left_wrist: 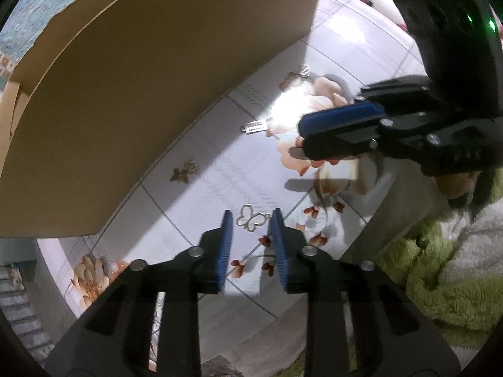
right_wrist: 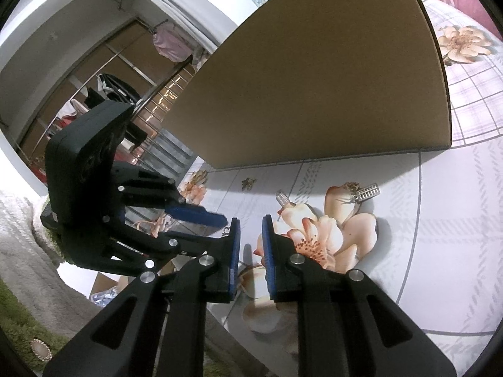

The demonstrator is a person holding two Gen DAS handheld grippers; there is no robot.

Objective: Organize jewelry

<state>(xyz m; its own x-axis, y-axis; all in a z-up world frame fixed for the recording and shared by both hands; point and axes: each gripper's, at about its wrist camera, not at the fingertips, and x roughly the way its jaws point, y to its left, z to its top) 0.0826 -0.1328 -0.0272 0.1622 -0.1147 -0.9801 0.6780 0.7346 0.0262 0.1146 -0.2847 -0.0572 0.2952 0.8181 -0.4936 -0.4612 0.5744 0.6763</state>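
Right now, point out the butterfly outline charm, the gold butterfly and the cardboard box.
Outline charm (left_wrist: pixel 253 219): left wrist view, on its wire wings.
Gold butterfly (left_wrist: pixel 185 172): left wrist view, on its body.
Box (right_wrist: pixel 314 78): right wrist view, on its near side wall.

You had four pieces lying flat on the flowered cloth. A silver open-wire butterfly (left_wrist: pixel 252 218) lay nearest you. A bronze-coloured butterfly (left_wrist: pixel 185 172) sat close to the cardboard box's (left_wrist: pixel 157 94) edge. Two silver ridged bar pieces lay further on: one (left_wrist: pixel 255 126) beside the printed flower, the other (left_wrist: pixel 302 71) beyond it.
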